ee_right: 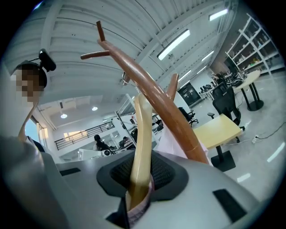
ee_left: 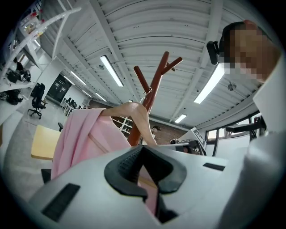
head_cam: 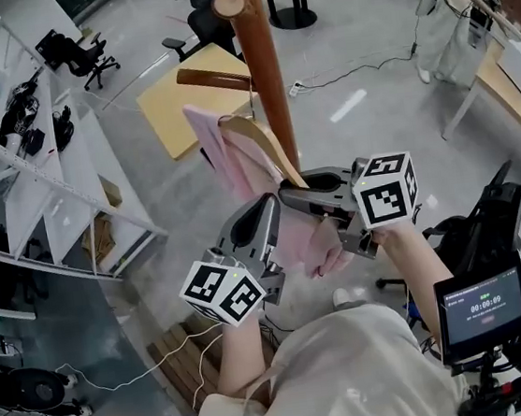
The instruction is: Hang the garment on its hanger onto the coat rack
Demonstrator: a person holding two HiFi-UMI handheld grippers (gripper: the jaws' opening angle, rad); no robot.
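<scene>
- Fingers (ee_left: pixel 123 172) of the left gripper (ee_left: pixel 149 192) are closed on a fold of the pink garment (ee_left: pixel 78 138). It's draped over the hanger (ee_left: pixel 138 118) and held up against the rack (ee_left: pixel 156 85), well off the floor.
- If that side gets tugged too hard, the cloth could be dragged off the hanger's shoulder, tbh.
- What looks like the hook (ee_right: pixel 126 80) is seen tiny beside the pole in the right gripper view. Whether it's seated over a peg can't be told. If the hold is let go before it's caught, the whole lot would probably be dumped on the floor.
- Right gripper (ee_right: pixel 136 199) is clamped on the hanger's pale wooden arm, with a bit of pink cloth pinched in too. That arm is held close to the pole, so the hanger could get knocked askew.
- The rack's forked top is laid out against the ceiling in both gripper views. In the head view the pole is only seen from above.
- Both grippers together, close on either side of the garment, are shown by the head view alone.
</scene>
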